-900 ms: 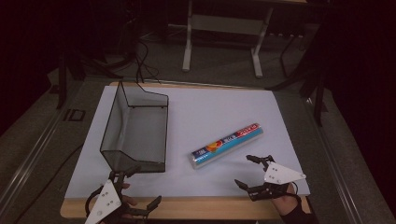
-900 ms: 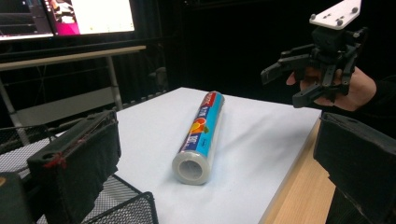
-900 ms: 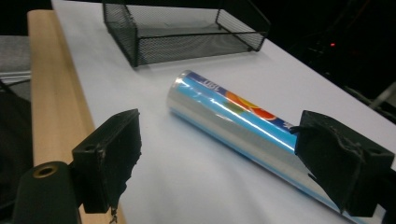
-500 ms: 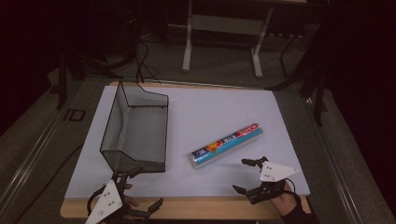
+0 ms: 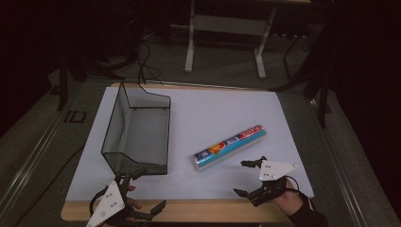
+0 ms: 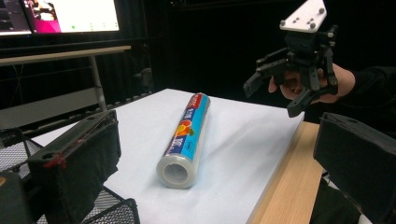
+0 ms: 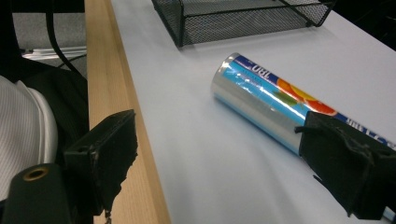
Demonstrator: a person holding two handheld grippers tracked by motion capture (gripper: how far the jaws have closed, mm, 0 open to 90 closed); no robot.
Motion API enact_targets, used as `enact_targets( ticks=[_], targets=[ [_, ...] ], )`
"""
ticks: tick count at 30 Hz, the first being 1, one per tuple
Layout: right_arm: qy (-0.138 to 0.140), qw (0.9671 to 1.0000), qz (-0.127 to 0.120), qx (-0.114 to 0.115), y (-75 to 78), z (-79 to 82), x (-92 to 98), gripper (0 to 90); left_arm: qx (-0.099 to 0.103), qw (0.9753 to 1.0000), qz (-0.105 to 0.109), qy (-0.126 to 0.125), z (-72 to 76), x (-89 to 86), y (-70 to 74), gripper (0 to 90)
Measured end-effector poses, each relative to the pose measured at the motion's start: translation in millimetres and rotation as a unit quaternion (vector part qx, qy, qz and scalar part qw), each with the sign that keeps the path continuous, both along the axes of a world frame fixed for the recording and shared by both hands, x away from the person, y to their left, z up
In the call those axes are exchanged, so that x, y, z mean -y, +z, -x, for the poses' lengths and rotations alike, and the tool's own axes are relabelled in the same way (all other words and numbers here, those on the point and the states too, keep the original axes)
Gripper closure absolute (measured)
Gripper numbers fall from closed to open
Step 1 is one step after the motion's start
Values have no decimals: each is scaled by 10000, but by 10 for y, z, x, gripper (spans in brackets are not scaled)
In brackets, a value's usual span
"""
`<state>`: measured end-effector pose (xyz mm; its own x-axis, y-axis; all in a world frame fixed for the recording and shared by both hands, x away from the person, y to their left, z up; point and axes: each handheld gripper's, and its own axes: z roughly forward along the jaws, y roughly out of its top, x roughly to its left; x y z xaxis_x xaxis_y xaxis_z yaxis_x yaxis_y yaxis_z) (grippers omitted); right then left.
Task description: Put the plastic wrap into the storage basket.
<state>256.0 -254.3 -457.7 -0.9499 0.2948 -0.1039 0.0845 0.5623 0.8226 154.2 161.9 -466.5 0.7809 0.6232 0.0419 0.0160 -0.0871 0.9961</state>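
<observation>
A roll of foil in a blue and red printed wrapper lies at a slant on the white table cover, right of a black wire-mesh basket. The roll points its open end toward the left gripper's camera, and its silvery end lies close ahead of the right gripper's jaws. My left gripper hovers open at the front left edge, just below the basket. My right gripper is open near the front right edge, a short way from the roll, with nothing between its jaws. From the left gripper view, the right gripper hangs above the table.
The wooden table edge runs along the front, under both hands. A metal desk frame stands on the floor behind the table. A lit monitor sits at the back in the left gripper view. A cable trails on the floor.
My right gripper has drifted slightly left and toward the front edge. My left gripper has shifted a little and stays open. The roll and basket have not moved.
</observation>
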Motion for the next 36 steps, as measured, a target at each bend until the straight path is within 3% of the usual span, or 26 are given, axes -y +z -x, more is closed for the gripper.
enact_targets(
  ticks=[7, 9, 15, 20, 21, 23, 24, 30, 36],
  targets=[
    [266, 9989, 111, -376, 155, -176, -34, 109, 34, 10000, -21, 68, -9, 3, 0, 12],
    [296, 9988, 61, -395, 170, -195, -33, 109, 34, 10000, -21, 68, -9, 3, 0, 12],
    [156, 9983, 418, -368, 271, -362, -84, 100, -8, 9999, -54, 95, -37, -1, -14, 13],
    [264, 9966, 614, -479, 290, -483, -115, 100, -17, 9999, -94, 54, -39, 12, -21, 12],
    [320, 9945, 859, -513, 303, -540, -148, 100, -16, 9999, -90, 48, -40, 12, -21, 13],
    [296, 9933, 991, -523, 312, -568, -166, 100, -21, 10000, -83, 36, -42, 11, -20, 13],
    [310, 9911, 1160, -573, 330, -629, -195, 100, -27, 10000, -75, 29, -42, 10, -20, 13],
    [297, 9880, 1403, -568, 377, -827, -228, 100, -44, 10000, -65, 14, -44, 10, -22, 13],
    [314, 9803, 1880, -516, 369, -972, -311, 100, -63, 10000, -67, -16, -45, 12, -25, 12]
  ],
)
